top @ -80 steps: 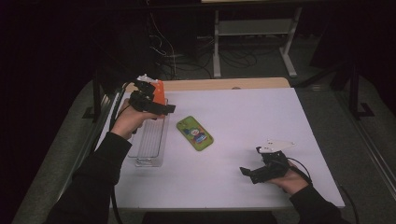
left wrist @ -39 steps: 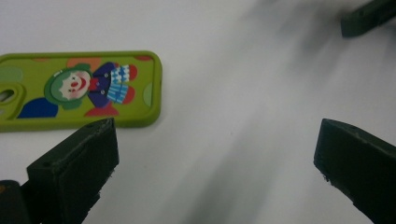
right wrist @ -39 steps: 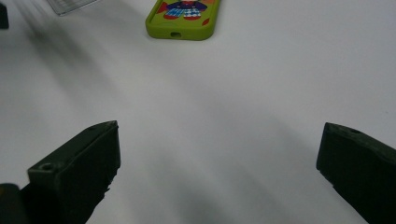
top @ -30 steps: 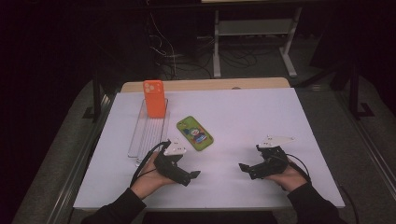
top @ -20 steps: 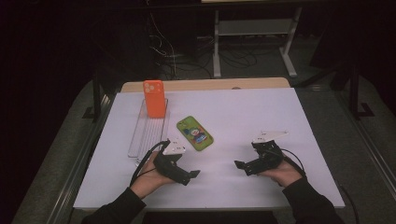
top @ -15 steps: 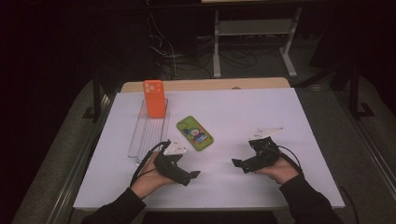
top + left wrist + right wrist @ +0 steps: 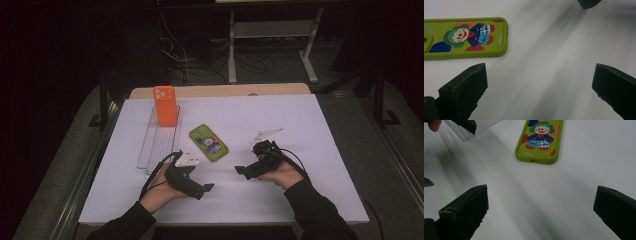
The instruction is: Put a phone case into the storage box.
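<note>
Green clown phone case (image 7: pixel 208 142) lay flat between the left gripper (image 7: pixel 206 188) and right gripper (image 7: pixel 242 170), both with jaws spread wide.

White table (image 7: pixel 320 130) w/ wooden strip along far edge. Clear ribbed tray (image 7: pixel 159 145) lies near left edge, running front to back; orange phone case (image 7: pixel 165 105) on its far end. Green clown phone case (image 7: pixel 208 142) flat mid-table, just right of tray.
</note>
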